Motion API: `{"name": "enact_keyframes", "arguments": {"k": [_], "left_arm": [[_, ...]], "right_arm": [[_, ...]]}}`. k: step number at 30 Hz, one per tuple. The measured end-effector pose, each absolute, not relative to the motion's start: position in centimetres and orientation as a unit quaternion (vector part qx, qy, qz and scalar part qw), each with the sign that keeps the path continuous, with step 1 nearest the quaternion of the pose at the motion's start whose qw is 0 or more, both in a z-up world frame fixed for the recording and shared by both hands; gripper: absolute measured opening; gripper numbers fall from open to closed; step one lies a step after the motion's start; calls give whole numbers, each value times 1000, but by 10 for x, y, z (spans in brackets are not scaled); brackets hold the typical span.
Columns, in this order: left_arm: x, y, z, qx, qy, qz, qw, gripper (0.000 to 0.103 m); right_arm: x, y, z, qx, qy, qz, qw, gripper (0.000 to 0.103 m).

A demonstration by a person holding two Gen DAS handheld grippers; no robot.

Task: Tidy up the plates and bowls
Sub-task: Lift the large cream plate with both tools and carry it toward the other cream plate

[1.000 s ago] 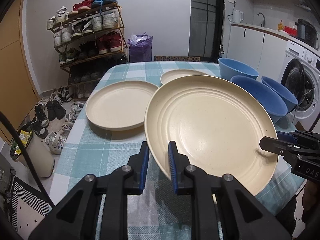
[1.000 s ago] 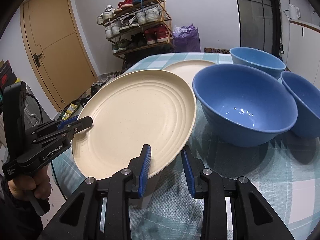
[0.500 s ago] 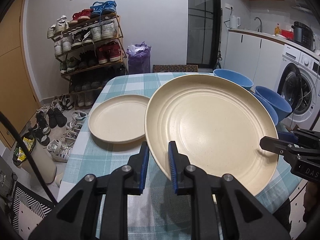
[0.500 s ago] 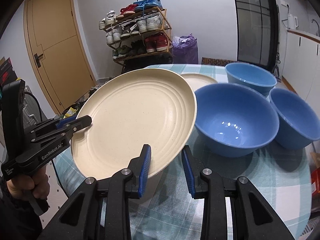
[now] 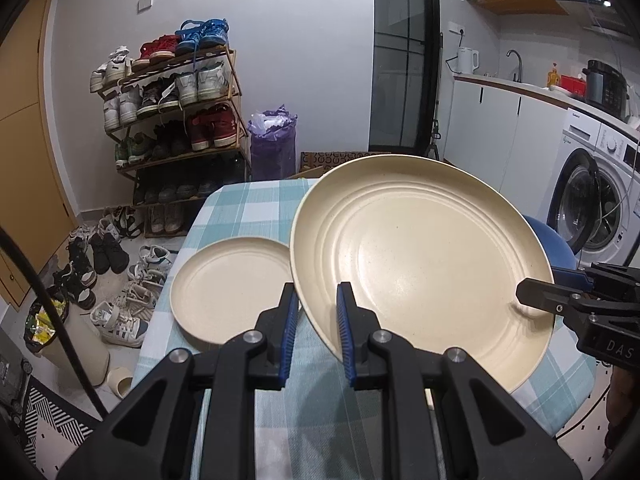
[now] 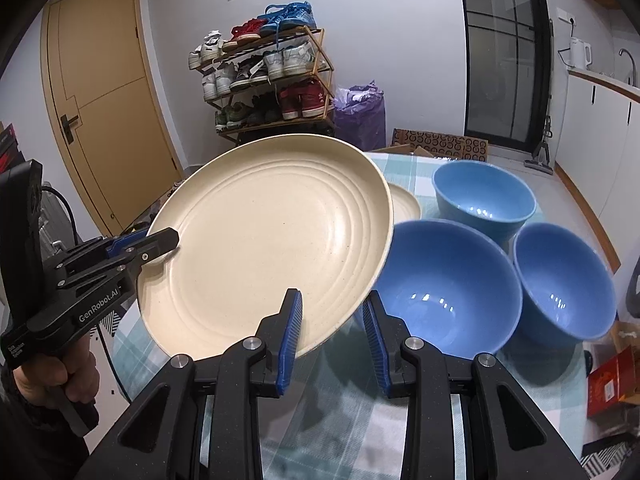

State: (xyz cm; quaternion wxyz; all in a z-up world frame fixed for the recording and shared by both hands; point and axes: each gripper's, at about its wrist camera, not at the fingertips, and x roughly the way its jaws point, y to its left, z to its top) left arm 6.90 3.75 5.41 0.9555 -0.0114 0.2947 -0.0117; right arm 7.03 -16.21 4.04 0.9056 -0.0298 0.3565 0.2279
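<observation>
On the checked tablecloth [image 5: 256, 208] we hold the large cream plate [image 5: 420, 264] clear of the surface, tilted, with the left gripper [image 5: 316, 312] clamped on its near-left rim and the right gripper [image 6: 332, 320] clamped on the opposite rim, so that the load is shared. Beyond lie a smaller plate [image 5: 232, 284], a likely stacking base, and three blue bowls [image 6: 444, 280].

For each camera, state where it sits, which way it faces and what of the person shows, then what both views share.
Left wrist: on the left gripper, facing over the table toward the shoe rack; its jaws clamp the large plate.
Right wrist: on the right gripper, facing the blue bowls; a hand holds the other gripper.
Shared: the plate, gripped at opposite rims, and the rack.
</observation>
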Motion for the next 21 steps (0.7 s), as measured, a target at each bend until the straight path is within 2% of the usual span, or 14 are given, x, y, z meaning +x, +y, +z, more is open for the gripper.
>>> {"name": "enact_keyframes", "arguments": {"k": [21], "left_arm": [[145,39,77,-27,298,4,954,18]], "right_arm": [[165,-155,87,-39,377,222,898,32]]}}
